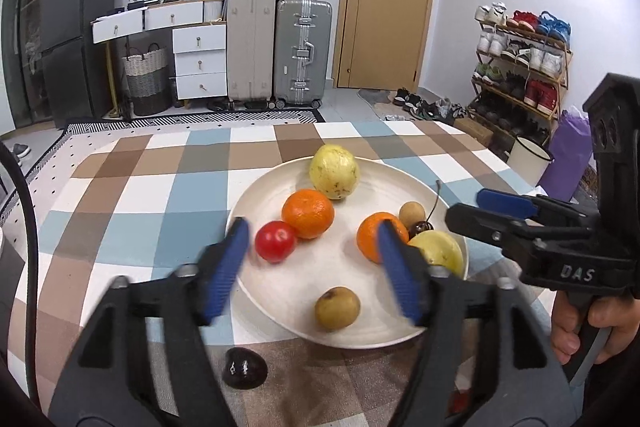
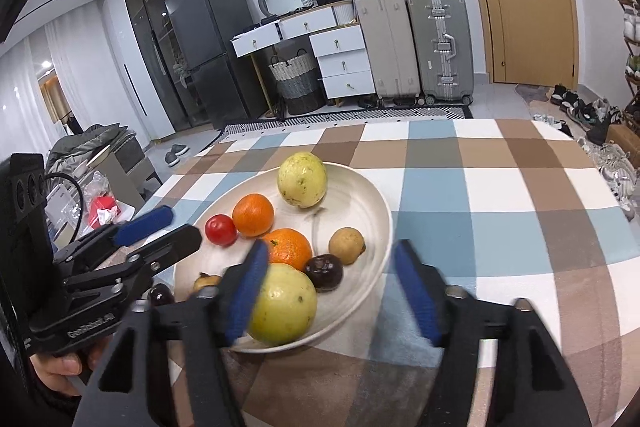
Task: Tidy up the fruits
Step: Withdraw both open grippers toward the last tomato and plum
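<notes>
A cream plate (image 1: 280, 195) on the checked tablecloth holds two yellow guavas (image 1: 334, 171) (image 1: 440, 251), two oranges (image 1: 308, 213) (image 1: 372, 239), a red tomato (image 1: 276, 241), a cherry (image 1: 422, 227) and small brown fruits (image 1: 337, 308). One dark fruit (image 1: 244, 367) lies on the cloth just off the plate's near rim. My left gripper (image 1: 312, 227) hovers open over the plate's near left side, gripping nothing. My right gripper (image 2: 331, 247) is open over the plate's (image 2: 384, 211) near right edge, its left finger beside the near guava (image 2: 286, 303), gripping nothing.
The table's far edge (image 1: 280, 125) meets a patterned rug. Suitcases (image 1: 304, 51), white drawers (image 1: 200, 63) and a fridge (image 1: 72, 27) stand at the back wall, a shoe rack (image 1: 520, 67) at the right. A person's hand (image 1: 580, 331) holds the right gripper's handle.
</notes>
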The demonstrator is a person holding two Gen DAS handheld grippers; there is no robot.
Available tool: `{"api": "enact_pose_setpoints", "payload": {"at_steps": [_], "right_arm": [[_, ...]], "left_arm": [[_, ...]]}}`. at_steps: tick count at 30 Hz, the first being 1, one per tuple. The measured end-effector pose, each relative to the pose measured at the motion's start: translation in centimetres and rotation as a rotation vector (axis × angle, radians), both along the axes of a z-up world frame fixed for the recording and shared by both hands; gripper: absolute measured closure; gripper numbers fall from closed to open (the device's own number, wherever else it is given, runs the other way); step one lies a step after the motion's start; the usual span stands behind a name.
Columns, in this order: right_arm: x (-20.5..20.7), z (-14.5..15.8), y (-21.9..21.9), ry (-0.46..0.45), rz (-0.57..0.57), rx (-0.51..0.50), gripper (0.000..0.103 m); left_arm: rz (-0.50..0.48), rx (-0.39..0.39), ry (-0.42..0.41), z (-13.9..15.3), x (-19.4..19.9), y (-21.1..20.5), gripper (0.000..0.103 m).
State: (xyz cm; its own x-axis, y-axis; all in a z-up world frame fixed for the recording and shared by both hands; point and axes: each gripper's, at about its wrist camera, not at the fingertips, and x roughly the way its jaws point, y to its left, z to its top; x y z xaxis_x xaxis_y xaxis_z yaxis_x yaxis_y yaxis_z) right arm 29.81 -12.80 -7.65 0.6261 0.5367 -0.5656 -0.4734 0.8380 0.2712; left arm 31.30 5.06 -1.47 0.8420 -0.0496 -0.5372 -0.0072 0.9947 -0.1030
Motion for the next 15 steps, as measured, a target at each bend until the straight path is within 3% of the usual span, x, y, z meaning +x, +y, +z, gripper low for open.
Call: {"api": "enact_pose_setpoints", "payload": {"at_steps": [8,15], "right_arm": [[-1.3,0.5,-1.2,-0.008,-0.023,-0.001,0.003],[-2.8,1.0,-1.1,-0.031,-0.029,-0.037,0.001]], "left_arm": [[0.031,0.012,-0.023,0.4,-2.1,0.5,0.001],[0.058,0.002,-0.049,1.0,-4.0,1.1,0.001]]}}
